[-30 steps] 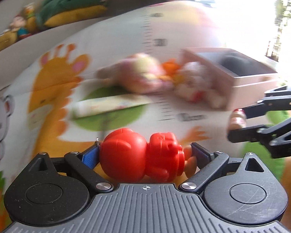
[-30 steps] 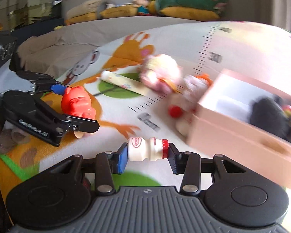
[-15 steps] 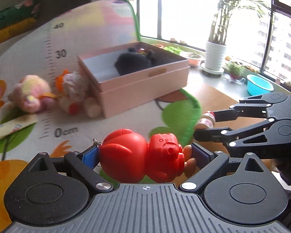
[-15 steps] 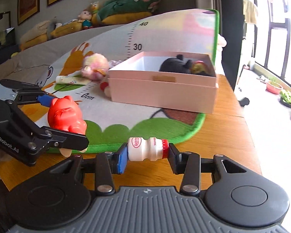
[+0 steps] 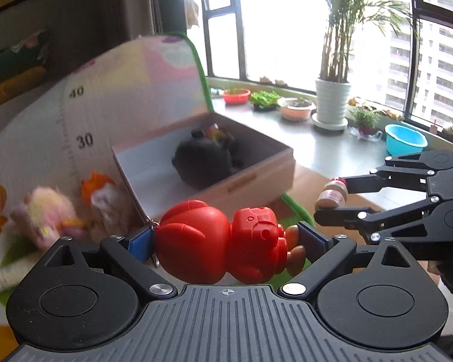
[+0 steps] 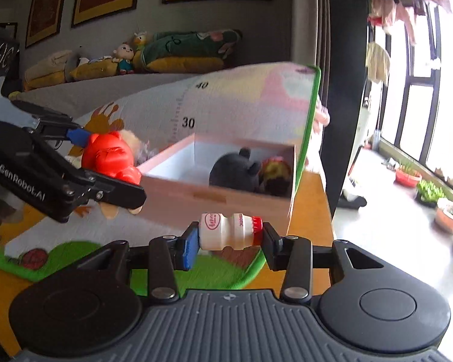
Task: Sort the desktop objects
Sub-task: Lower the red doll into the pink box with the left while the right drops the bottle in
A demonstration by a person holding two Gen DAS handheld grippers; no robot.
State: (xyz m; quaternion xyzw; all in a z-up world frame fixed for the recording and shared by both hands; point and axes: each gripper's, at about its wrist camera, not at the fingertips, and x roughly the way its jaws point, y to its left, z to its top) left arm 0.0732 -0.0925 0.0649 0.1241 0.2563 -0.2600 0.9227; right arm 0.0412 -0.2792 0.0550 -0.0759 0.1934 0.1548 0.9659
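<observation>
Ahead, 1 pink box [image 5: 256,178] open-topped on the play mat [image 5: 130,96], its near wall close to the mat's green edge, bare wooden surface [image 6: 312,199] beyond on the right. Inside: 1 dark plush [image 6: 234,172] and 1 reddish toy [image 6: 274,170], white floor free at the left end. Left hand-held gripper [image 5: 226,241] clamped narrow on 1 red toy figure [image 5: 220,241], held sideways in the air before the box. Right hand-held gripper [image 6: 228,236] pinching 1 small drink bottle [image 6: 228,235] end to end, red cap rightward. Only from the left wrist: 2 plush toys [image 5: 72,211] beside the box, potted plants on the sill. Only from the right wrist: 3 framed pictures, cushions along the wall.
</observation>
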